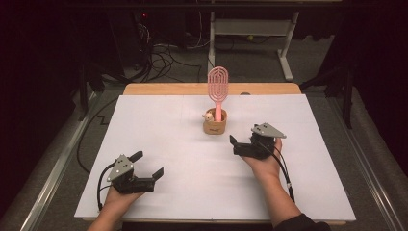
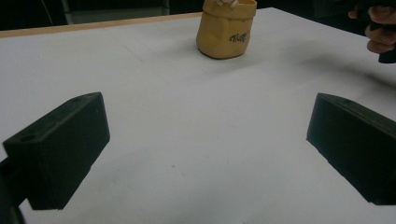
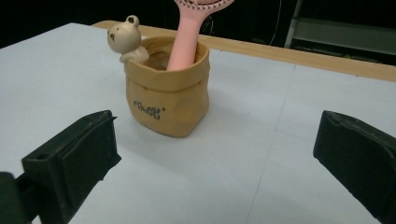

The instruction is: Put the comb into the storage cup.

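Observation:
A tan, bag-shaped pot (image 1: 215, 125) stands upright on the white table top (image 1: 192, 168), a little beyond the middle. A pink hairbrush (image 1: 219, 86) stands in it, handle down, and a small bear figure (image 1: 209, 115) perches on its rim. My right gripper (image 1: 243, 134) is open just right of the pot, aimed at it, with nothing between its jaws. In the right gripper view the pot (image 3: 166, 98), brush handle (image 3: 187, 37) and bear (image 3: 125, 39) sit close ahead of the gripper (image 3: 215, 163). My left gripper (image 1: 150, 163) rests open near the front left. Its own view (image 2: 208, 144) shows the pot (image 2: 226, 32) far off.
A wooden strip (image 1: 168, 89) borders the table's far edge. Beyond it are floor cables (image 1: 163, 57) and a white desk frame (image 1: 288, 43). The person's other hand (image 2: 380, 32) shows at the top right of the left gripper view.

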`<state>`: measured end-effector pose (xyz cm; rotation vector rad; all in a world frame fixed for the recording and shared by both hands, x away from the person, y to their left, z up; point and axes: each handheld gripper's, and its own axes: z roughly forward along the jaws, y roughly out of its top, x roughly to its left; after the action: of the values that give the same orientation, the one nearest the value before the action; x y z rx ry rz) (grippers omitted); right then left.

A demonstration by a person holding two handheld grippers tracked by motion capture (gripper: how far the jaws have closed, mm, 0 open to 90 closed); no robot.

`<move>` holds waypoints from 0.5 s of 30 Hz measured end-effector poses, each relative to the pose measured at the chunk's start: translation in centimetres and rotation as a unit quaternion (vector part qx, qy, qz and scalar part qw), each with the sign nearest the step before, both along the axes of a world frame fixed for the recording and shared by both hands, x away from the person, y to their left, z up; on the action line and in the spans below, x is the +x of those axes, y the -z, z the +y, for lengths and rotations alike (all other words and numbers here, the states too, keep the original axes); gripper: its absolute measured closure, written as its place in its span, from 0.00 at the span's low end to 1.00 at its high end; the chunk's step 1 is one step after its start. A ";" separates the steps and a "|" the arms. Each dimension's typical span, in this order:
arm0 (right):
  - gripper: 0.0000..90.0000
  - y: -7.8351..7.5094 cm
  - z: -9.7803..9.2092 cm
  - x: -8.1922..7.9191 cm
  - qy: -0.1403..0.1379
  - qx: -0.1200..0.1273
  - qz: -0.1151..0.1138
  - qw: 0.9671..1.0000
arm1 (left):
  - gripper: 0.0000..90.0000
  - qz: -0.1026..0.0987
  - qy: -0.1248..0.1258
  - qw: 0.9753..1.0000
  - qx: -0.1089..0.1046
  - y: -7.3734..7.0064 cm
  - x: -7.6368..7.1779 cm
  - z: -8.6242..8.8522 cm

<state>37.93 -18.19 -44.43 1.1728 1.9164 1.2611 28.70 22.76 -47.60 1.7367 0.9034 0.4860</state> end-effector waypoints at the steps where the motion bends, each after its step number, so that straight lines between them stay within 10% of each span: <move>1: 0.00 0.1 -0.1 -0.3 -0.003 0.001 -0.001 1.000 | 0.00 0.000 0.000 1.000 0.000 0.0 0.0 0.0; 15: 0.00 0.7 -3.0 -4.4 -0.007 0.018 -0.012 1.000 | 0.00 -0.001 0.001 1.000 -0.003 0.0 0.0 0.0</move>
<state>33.54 -21.23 -45.16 1.1598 1.8949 1.3156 28.71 22.75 -47.56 1.7305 0.9012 0.4836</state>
